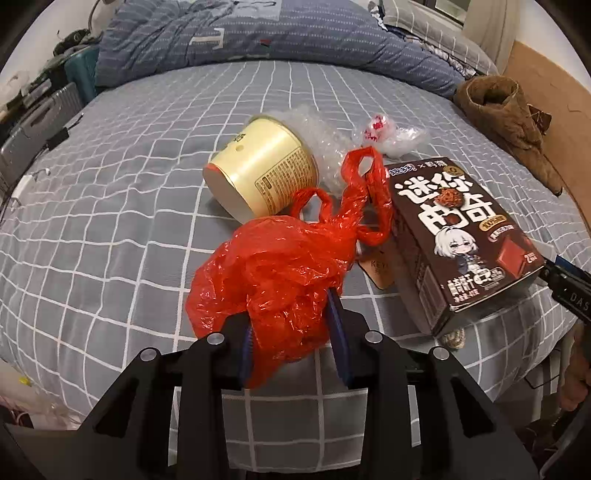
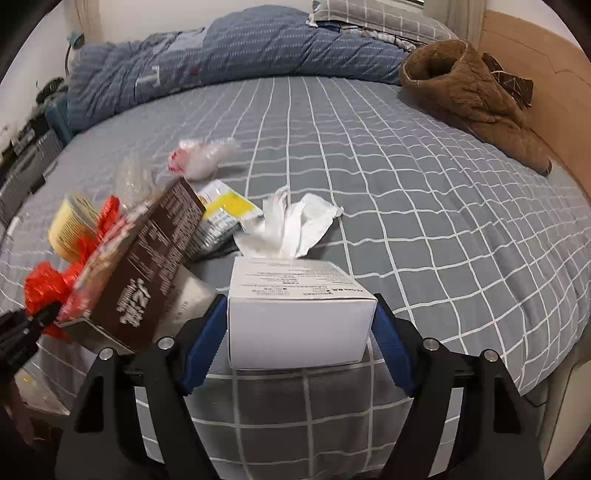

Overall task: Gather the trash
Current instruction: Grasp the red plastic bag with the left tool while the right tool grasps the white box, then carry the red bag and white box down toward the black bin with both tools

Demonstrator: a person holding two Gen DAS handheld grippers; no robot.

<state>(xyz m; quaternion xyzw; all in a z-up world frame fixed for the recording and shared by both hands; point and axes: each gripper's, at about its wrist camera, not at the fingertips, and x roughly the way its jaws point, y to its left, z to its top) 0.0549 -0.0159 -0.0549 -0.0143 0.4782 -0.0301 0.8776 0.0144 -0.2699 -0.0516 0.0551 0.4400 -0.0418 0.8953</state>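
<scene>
- A crumpled red plastic bag [image 1: 273, 273] lies near the front edge of the bed [image 1: 147, 147], its handles trailing towards a brown snack box [image 1: 458, 236].
- The left gripper [image 1: 293, 332] has its jaws clenched on the bag's near end; red film bulges between the blue pads [image 1: 338, 332].
- A white carton [image 2: 299, 314] sits at the bed's front edge, between the right gripper's [image 2: 299, 332] blue pads; both pads press its side walls, so the jaws grasp it.
- White tissue [image 2: 295, 225] sticks up just behind the carton.
- A cream noodle cup [image 1: 258, 166] lies on its side beyond the bag, with clear bubble wrap [image 1: 321, 144] touching it.
- A yellow packet [image 2: 225, 210] lies partly behind the brown box.
- A blue quilt [image 1: 258, 33] is heaped at the far end, a brown garment [image 2: 476, 96] at the right.
</scene>
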